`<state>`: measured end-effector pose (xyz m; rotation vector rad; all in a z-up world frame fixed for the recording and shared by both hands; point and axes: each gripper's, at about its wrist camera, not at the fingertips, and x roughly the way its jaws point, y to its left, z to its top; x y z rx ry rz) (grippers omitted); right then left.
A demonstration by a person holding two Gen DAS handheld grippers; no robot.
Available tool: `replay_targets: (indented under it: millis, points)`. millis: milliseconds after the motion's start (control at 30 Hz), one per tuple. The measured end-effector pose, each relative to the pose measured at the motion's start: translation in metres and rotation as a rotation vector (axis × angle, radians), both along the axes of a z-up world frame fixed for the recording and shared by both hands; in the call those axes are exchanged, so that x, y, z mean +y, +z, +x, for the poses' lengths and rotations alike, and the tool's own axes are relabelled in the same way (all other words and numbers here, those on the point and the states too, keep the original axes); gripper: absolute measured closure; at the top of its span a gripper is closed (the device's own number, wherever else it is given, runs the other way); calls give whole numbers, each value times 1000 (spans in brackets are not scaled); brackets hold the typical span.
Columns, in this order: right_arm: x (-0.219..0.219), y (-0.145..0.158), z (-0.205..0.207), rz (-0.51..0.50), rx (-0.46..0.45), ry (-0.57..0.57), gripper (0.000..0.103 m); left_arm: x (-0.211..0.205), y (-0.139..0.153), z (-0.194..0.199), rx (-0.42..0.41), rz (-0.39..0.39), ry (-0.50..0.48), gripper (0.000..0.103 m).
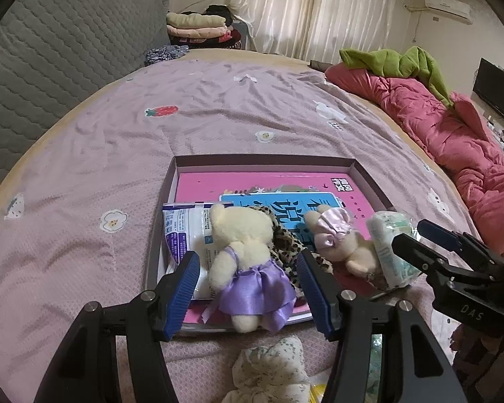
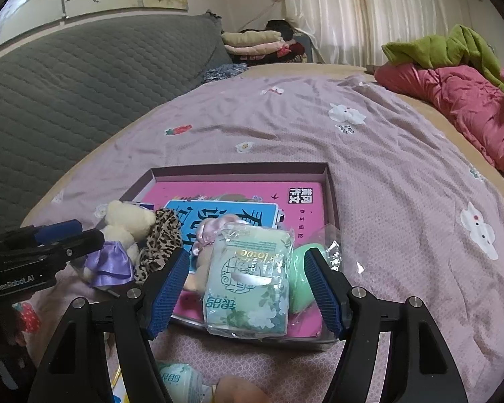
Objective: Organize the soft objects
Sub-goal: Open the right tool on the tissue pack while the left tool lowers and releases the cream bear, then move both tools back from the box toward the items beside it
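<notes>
Plush and packets are already filling the shallow box (image 1: 369,171) on the bed, where the left gripper (image 1: 248,288), jaws spread, is straddling a purple-skirted bear (image 1: 248,268) and the right gripper (image 2: 247,288), likewise spread, a tissue pack (image 2: 248,288), while a floral pouch (image 1: 272,366) is waiting outside.

Shallow box (image 1: 184,161) on the bed (image 1: 84,174), holding books and soft objects.
In the box a large book (image 1: 252,181) lies flat, a smaller book (image 1: 285,201) upon it. Along the near edge, left to right: a pouch (image 1: 184,231), a dressed bear (image 1: 242,252), a patterned cloth (image 1: 285,241), a small plush (image 1: 336,235), a tissue pack (image 2: 248,278). A quilt (image 1: 453,134) lies far right.
</notes>
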<state>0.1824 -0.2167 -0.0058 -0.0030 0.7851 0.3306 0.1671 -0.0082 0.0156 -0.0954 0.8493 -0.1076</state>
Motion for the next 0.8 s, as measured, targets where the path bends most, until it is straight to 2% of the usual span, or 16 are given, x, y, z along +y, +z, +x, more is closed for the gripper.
replay_targets:
  millis: [333, 467, 800]
  points:
    - [-3, 3, -3, -12, -14, 2, 30, -1, 7, -6, -7, 6, 14, 43]
    - [-4, 4, -4, -14, -17, 2, 30, -2, 9, -9, -11, 18, 20, 34]
    - [-11, 10, -8, -1, -38, 2, 30, -1, 10, -19, 0, 14, 16, 33]
